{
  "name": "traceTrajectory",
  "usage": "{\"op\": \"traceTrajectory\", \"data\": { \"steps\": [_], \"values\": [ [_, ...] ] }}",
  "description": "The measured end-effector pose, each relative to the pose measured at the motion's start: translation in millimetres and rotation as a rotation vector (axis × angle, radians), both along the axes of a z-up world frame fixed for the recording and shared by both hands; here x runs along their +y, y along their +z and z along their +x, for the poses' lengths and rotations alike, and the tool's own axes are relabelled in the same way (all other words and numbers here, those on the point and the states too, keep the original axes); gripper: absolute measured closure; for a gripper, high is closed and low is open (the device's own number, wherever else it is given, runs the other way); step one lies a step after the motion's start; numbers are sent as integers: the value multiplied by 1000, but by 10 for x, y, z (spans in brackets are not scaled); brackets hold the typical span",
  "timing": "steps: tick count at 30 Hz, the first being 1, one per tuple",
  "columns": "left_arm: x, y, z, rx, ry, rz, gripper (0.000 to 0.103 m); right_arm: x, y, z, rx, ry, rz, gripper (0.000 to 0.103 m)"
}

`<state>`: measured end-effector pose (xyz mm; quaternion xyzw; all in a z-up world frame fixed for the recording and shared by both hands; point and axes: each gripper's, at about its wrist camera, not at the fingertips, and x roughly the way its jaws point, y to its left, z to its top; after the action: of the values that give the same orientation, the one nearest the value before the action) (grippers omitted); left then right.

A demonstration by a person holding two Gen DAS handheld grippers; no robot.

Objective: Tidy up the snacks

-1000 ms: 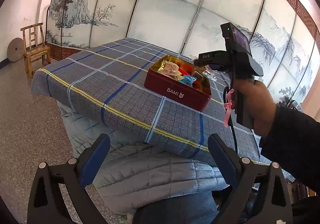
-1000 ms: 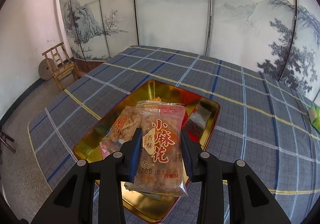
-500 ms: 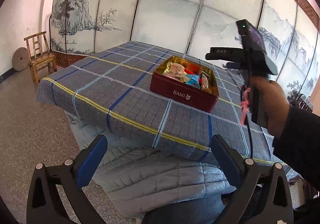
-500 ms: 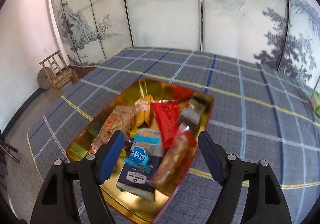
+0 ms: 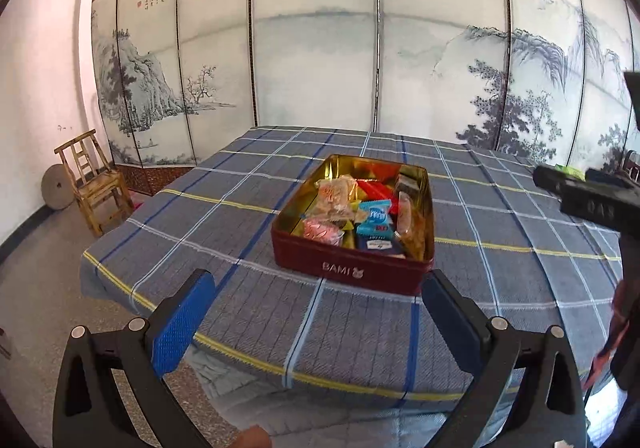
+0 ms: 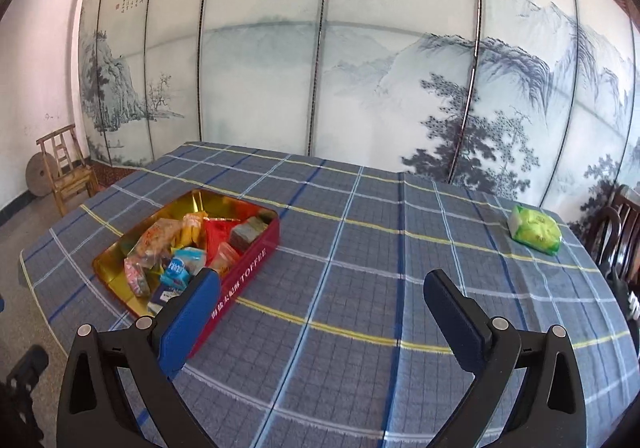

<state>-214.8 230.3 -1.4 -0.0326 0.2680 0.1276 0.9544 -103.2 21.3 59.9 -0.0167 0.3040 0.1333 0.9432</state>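
Note:
A dark red tin (image 5: pixel 348 268) with a gold inside stands on the blue plaid tablecloth (image 5: pixel 248 208), filled with several wrapped snacks (image 5: pixel 360 212). My left gripper (image 5: pixel 316 284) hangs open and empty just before the table's near edge, facing the tin. In the right wrist view the tin (image 6: pixel 244 280) lies at the lower left and its snacks (image 6: pixel 180 248) show, an orange packet (image 6: pixel 224 256) among them. The jaws of my right gripper (image 6: pixel 322 280) are opening, with nothing between them, over bare cloth right of the tin. A green snack packet (image 6: pixel 534 230) lies alone at the far right.
A painted folding screen (image 5: pixel 320 48) closes off the back. A bamboo chair (image 5: pixel 96 184) and a round stone stand at the far left on the floor. A dark wooden chair (image 6: pixel 616 240) stands at the table's right edge. A quilted cover hangs below the cloth.
My right gripper let the orange packet go into the tin, opened wide and swung right, away from the tin. My left gripper rose and turned toward the tin.

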Motion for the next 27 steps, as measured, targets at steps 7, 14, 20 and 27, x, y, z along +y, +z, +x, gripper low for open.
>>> {"op": "traceTrajectory", "data": {
  "steps": [7,14,20,27],
  "values": [
    [-305,185,282,-5,52,111,1,-296,10,-143,-5,-28,36,0],
    [-395,266,348,-4,34,71,1,-428,24,-157,-2,-33,71,0],
    [-431,302,356,2,9,46,1,-436,17,-166,-7,-29,76,0],
    [-474,292,359,8,-15,50,1,-463,6,-189,1,-20,83,0]
  ]
}}
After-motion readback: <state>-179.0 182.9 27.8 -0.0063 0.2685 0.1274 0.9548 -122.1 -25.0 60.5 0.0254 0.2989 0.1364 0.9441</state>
